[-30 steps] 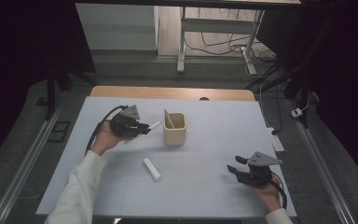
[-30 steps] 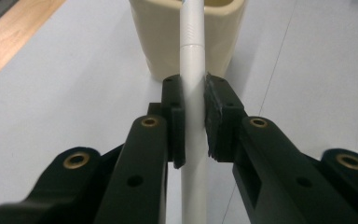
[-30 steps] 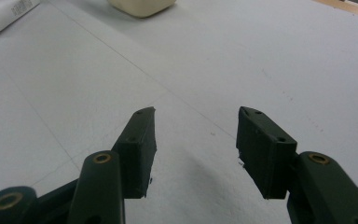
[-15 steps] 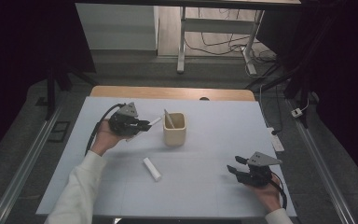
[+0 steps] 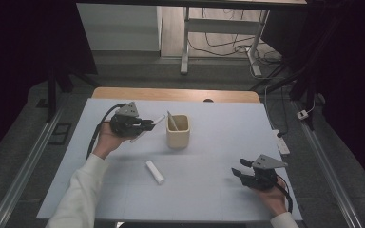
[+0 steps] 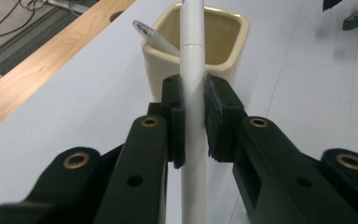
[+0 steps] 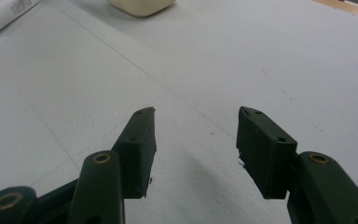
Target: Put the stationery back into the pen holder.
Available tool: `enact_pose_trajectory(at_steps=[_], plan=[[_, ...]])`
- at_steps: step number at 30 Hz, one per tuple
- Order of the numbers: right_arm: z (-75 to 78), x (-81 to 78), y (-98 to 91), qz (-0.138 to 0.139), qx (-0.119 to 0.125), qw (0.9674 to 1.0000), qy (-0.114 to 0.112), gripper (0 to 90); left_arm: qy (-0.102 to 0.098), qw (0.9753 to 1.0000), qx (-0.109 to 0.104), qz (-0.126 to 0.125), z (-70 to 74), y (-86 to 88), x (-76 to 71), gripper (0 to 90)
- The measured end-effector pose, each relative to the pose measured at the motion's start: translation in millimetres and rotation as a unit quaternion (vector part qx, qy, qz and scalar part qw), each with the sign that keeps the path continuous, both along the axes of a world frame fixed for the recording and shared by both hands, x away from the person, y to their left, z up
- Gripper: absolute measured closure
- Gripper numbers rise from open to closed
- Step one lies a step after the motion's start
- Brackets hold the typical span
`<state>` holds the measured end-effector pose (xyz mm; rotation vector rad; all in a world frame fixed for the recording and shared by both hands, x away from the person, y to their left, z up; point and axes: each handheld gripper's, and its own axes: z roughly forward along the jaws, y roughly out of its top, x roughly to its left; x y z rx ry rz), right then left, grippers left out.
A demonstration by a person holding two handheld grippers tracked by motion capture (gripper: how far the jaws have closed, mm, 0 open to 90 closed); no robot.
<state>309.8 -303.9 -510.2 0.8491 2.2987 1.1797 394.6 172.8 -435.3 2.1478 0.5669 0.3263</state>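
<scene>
The left gripper (image 5: pixel 145 124) is clamped on a white pen (image 6: pixel 192 93) — in the left gripper view the two black pads press on the barrel from either side, and the pen runs straight up between them. Its far end reaches the rim of the cream cup (image 5: pixel 177 131), which stands just beyond the jaws. In the high view the gripper sits just left of the cup, above the white table sheet (image 5: pixel 218 123), with the pen slanting toward the cup's near-left corner; whether the tip touches the rim I cannot tell.

A second pen (image 6: pixel 156 38) already leans inside the cup, its clear-tipped end poking over the left rim.

A short white tube (image 5: pixel 155 171) lies flat on the sheet in front of the cup and a little to its left, well apart from both grippers.

The right gripper (image 5: pixel 240 172) is far off to the cup's right and nearer the person — its jaws stand apart with only bare sheet between them.
</scene>
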Motion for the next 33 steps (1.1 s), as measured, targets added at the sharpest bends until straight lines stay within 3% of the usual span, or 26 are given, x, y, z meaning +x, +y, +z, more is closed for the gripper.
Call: enact_pose_trajectory(at_steps=[33], plan=[[0.0, 0.3, -0.2, 0.003, 0.004, 1.0000, 0.000, 47.0, -0.036, 0.9981, -0.050, 0.008, 12.0, -8.3, -7.3, 78.3]])
